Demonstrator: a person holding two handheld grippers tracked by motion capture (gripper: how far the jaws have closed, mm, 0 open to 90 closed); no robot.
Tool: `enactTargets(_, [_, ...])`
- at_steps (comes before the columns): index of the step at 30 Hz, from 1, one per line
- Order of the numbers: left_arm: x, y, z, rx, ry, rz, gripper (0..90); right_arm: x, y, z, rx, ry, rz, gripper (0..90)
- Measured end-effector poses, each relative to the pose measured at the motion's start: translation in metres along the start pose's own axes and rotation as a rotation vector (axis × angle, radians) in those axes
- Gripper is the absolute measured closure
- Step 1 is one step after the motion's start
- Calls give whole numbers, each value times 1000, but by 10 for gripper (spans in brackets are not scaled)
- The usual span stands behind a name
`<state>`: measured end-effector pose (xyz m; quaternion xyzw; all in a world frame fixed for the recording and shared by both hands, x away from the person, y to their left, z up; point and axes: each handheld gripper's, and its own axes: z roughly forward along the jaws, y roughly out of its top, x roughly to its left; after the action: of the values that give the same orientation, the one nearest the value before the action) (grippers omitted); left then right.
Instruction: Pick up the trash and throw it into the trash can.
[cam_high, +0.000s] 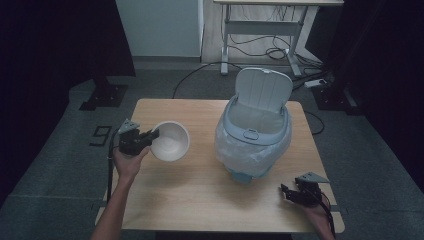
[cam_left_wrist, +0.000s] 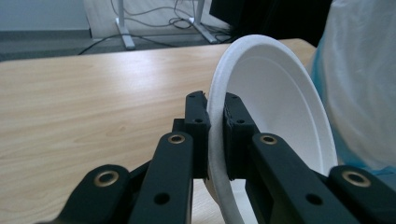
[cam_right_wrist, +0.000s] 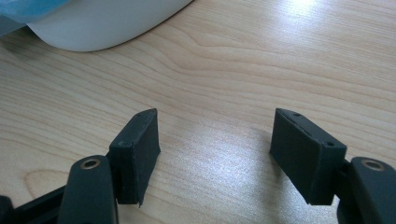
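A white bowl hangs above the left part of the wooden table, tilted, with my left gripper shut on its rim. In the left gripper view the rim of the bowl is pinched between both black pads, and the bowl's inside faces right. A pale blue bin with a clear liner and a raised lid stands at the table's middle right. My right gripper rests low near the front right corner, open, with bare wood between its pads.
The bin's liner bulges close to the bowl on its right side. The bin's white base lies just beyond the right gripper. A desk frame with cables stands on the floor behind the table.
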<state>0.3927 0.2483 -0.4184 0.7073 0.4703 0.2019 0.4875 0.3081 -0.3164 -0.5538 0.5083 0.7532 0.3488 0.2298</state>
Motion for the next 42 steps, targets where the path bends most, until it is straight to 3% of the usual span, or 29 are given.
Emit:
enactTargets(13, [-24,35,-32,-93,-69,33,823,0,0,0,1,0,3,324])
enactTargets(20, [-32,50,-43,-109,-103,41,823,0,0,0,4,0,1,323])
enactTargets(29, [-42,64,-52,-130,-121,51,823,0,0,0,4,-1,-1,324])
enactTargets(42, [-70,92,-58,-164,-175,90,823,0,0,0,3,-2,-1,324])
